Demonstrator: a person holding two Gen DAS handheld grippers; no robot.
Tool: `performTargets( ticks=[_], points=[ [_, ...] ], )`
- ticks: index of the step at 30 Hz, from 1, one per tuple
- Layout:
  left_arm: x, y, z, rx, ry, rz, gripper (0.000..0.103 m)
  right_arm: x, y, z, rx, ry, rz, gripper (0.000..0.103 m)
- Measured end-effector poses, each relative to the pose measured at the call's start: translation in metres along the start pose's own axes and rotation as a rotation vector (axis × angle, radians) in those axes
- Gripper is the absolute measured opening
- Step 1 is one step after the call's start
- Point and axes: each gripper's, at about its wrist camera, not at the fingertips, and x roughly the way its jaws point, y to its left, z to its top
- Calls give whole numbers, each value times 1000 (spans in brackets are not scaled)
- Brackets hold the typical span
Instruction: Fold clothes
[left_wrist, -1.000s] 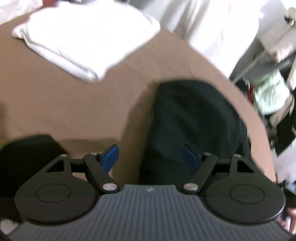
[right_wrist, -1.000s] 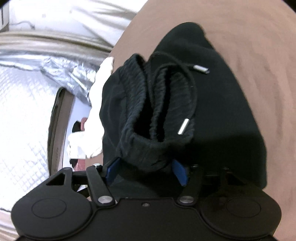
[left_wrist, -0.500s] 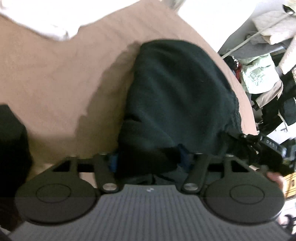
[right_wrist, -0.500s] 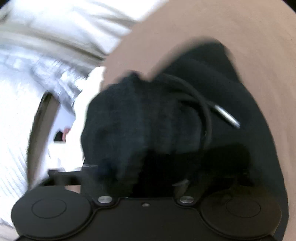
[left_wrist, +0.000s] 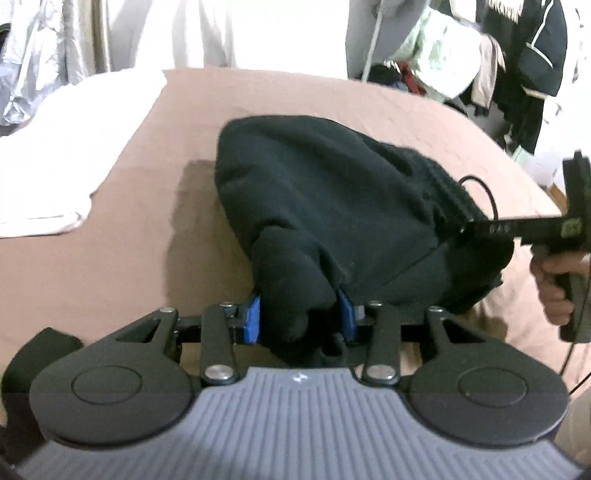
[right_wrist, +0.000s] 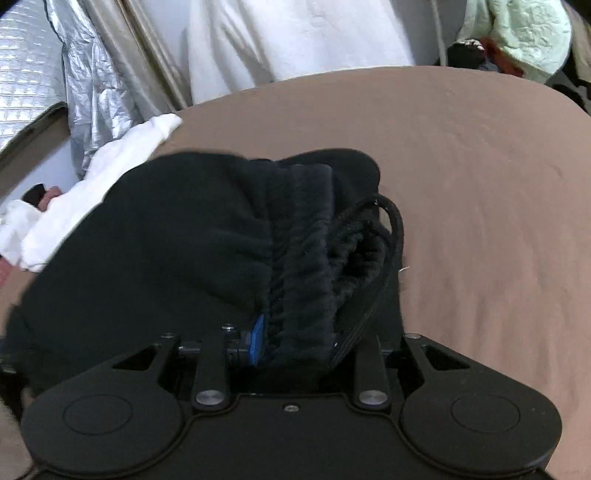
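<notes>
A bedroom – brown bed (left_wrist: 155, 155), clothes heaped (left_wrist: 517, 55) behind.

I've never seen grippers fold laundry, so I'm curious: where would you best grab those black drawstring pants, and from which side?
By the ribbed waistband of the black drawstring pants, coming from its open end: bunched, it forms a thick ridge that jaws can pinch. The right gripper is closing there now; the left gripper pinches the bunched opposite end.

The brown bed (right_wrist: 480, 184) lies bare to the right of the bunched black garment (left_wrist: 325, 199) and beyond it to the far edge. A white folded cloth (left_wrist: 74, 147) blocks the far left corner; hanging clothes (left_wrist: 517, 55) crowd past the far right edge.
</notes>
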Motion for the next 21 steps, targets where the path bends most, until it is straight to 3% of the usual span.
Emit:
performTargets(
  ticks=[4,6,7,8,9,12,15,18,19,21],
  points=[
    [-27,24,3,-124,-107,-32,50,-14,17,21,-80,-43,-34,33],
    [-26,31,6,-129,-151,-56,51,-26,22,29,-122,-85,-34,33],
    [-24,33,8,-119,-170,-70,33,-33,25,32,-143,-107,-34,33],
    [-21,30,8,-84,-158,-76,10,-40,26,36,-155,-124,-39,33],
    [-14,19,6,-18,-104,-72,0,-48,24,39,-160,-137,-47,33],
    [2,-10,-2,159,37,-65,0,-64,27,49,-177,-181,-86,32],
    [5,-13,-2,124,69,-128,0,-72,32,56,-211,-222,-140,32],
    [12,-2,-2,46,128,-114,0,-67,19,55,-183,-147,-122,35],
    [8,-1,-1,36,124,-92,0,-59,11,54,-156,-81,-105,36],
    [-1,4,4,6,101,-113,3,-25,-8,43,-87,161,-83,41]
  ],
)
